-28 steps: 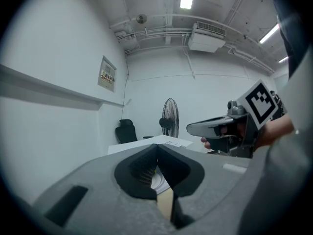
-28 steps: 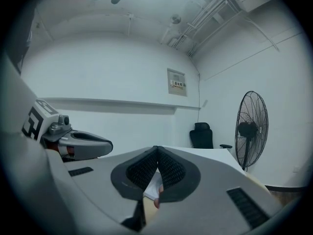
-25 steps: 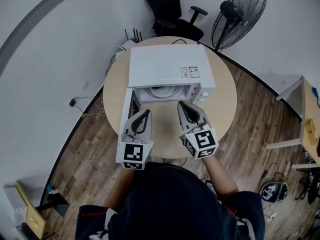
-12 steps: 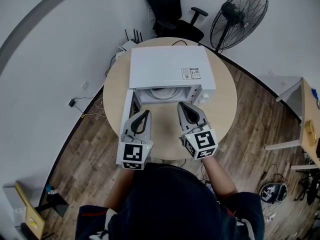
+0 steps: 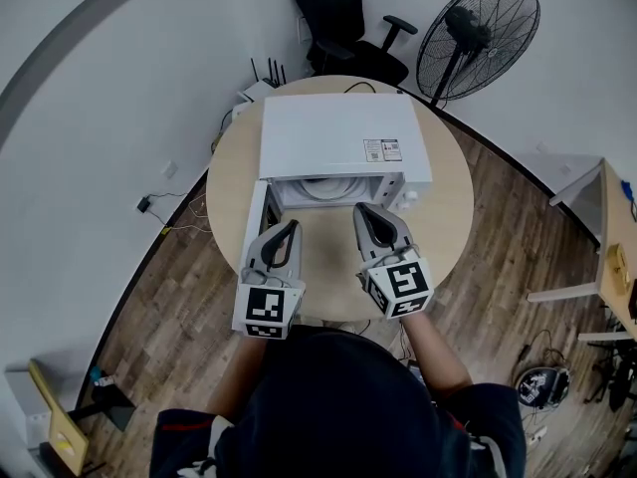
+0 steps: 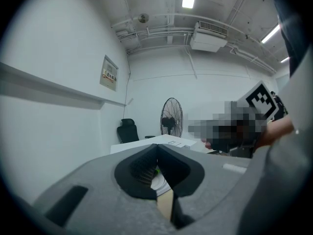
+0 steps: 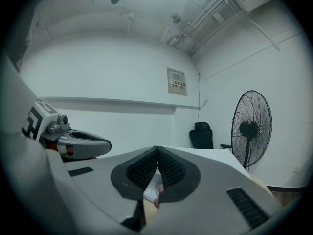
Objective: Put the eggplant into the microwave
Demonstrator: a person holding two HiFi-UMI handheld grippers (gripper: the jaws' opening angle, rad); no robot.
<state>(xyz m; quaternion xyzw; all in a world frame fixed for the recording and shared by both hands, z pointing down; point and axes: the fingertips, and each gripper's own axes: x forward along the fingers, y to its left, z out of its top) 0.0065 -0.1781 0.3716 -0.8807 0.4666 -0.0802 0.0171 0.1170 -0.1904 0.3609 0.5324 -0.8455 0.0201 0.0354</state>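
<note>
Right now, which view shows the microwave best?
The head view: it shows the whole microwave from above, with its door swung open at its left. Both gripper views catch only a strip of its white top beyond their jaws.

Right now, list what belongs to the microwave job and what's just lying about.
Job:
microwave, door open
left gripper, shut, empty
right gripper, shut, empty
(eggplant not clearly visible)

Lying about:
fan
chair
</note>
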